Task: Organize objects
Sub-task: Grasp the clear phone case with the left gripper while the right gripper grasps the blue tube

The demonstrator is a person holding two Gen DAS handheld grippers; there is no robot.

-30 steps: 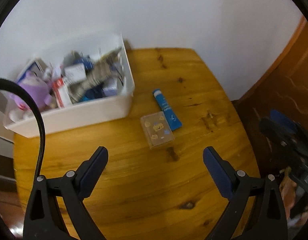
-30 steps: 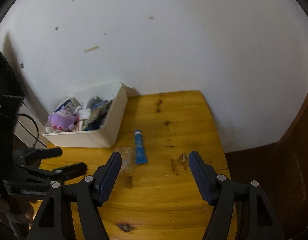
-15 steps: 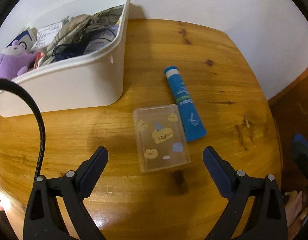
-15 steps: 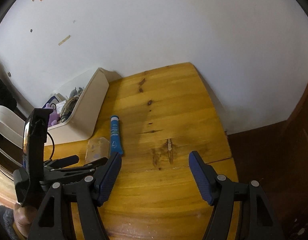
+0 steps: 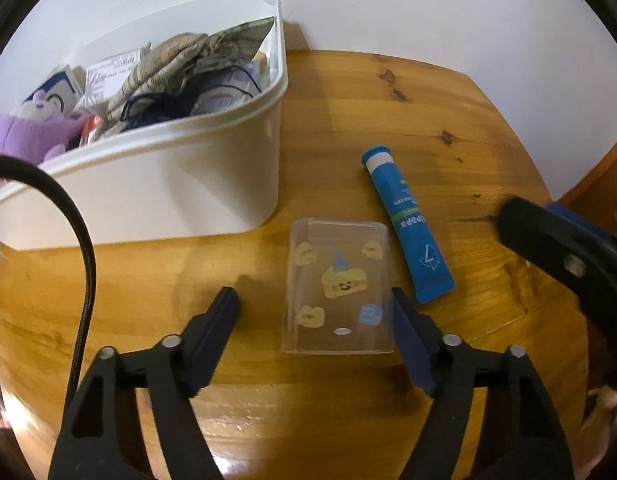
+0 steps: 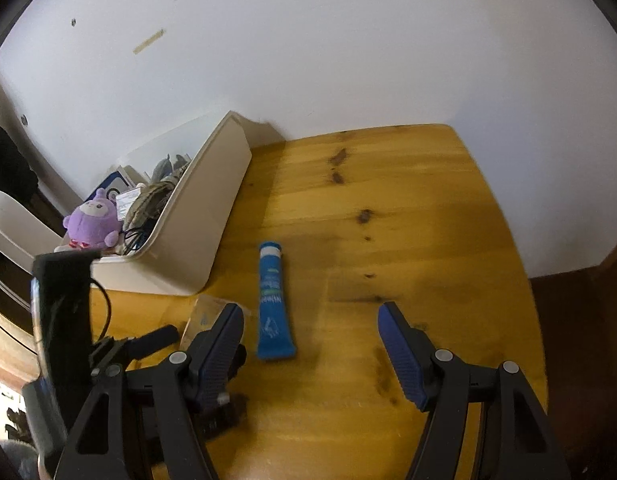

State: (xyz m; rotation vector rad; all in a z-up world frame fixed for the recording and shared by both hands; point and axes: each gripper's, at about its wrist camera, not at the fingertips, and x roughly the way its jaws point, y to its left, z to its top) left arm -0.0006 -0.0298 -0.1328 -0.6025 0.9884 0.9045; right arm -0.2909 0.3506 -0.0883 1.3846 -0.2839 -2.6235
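- The left gripper (image 5: 314, 312) is closing around the clear sticker-decorated case (image 5: 337, 286); its right finger (image 5: 404, 324) is at the case's edge, while the left finger stands apart.
- That case lies flat on the wooden table (image 5: 448, 128), just in front of the white storage bin (image 5: 168, 184).
- The blue tube (image 6: 273, 302) lies right of the bin, just beside the case.
- The right gripper (image 6: 310, 338) hangs open and empty, near the tube's flat end.

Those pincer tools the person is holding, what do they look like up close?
Each is black plastic with silver rivets and two fingers lined with ribbed blue pads. The left gripper trails a black cable. The right gripper looks the same build, with no cable in view.
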